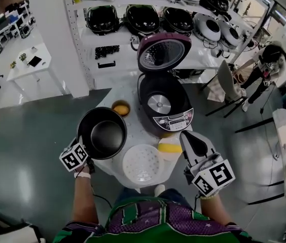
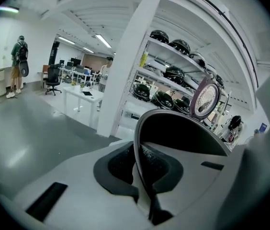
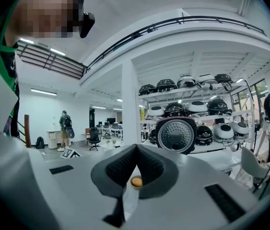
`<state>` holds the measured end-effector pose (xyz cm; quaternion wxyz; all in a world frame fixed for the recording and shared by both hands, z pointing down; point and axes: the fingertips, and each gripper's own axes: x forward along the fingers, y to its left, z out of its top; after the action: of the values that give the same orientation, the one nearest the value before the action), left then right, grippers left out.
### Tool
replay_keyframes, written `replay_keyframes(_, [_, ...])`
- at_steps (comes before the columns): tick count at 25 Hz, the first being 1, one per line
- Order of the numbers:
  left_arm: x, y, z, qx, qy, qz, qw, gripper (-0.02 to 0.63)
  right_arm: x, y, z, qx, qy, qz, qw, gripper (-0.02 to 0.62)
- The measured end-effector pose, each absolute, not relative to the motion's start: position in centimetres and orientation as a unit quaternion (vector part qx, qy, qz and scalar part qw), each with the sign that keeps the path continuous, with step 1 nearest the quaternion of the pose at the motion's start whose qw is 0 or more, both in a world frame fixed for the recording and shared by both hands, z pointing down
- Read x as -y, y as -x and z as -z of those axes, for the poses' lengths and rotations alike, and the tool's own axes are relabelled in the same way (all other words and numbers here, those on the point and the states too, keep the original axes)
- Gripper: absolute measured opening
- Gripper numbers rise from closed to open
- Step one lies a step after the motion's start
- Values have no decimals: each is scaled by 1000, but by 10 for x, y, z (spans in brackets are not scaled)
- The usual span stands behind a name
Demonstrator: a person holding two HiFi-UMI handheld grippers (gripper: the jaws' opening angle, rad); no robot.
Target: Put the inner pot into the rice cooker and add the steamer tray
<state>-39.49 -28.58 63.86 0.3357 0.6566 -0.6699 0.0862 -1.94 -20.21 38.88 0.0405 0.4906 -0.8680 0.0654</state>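
Note:
My left gripper (image 1: 85,147) is shut on the rim of the black inner pot (image 1: 102,133) and holds it above the left side of the white table (image 1: 133,134). In the left gripper view the pot's rim (image 2: 137,143) runs between the pads of my left gripper (image 2: 142,171). The rice cooker (image 1: 164,105) stands open, its lid (image 1: 163,52) raised and its cavity bare. The white steamer tray (image 1: 142,163) lies on the table's near edge. My right gripper (image 1: 187,136) hovers shut and empty right of the tray; in the right gripper view my right gripper (image 3: 136,166) points at the lid (image 3: 175,134).
A small bowl with an orange thing (image 1: 121,108) sits left of the cooker, and a yellow object (image 1: 169,147) lies by its front. Shelves with several rice cookers (image 1: 133,19) stand behind the table. A chair (image 1: 229,85) and a person (image 1: 267,59) are at the right.

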Motion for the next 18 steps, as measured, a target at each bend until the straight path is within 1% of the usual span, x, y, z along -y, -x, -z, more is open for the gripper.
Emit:
replay_keyframes(7, [284, 394, -595, 668, -664, -45, 332, 31, 197, 28, -379, 875, -479, -62, 28, 6])
replay_keyframes(12, [290, 381, -565, 657, -678, -26, 328, 31, 198, 27, -375, 884, -464, -60, 13, 6])
replay_keyframes(18, [306, 347, -536, 651, -684, -10, 330, 31, 204, -2, -369, 888, -455, -59, 2, 6])
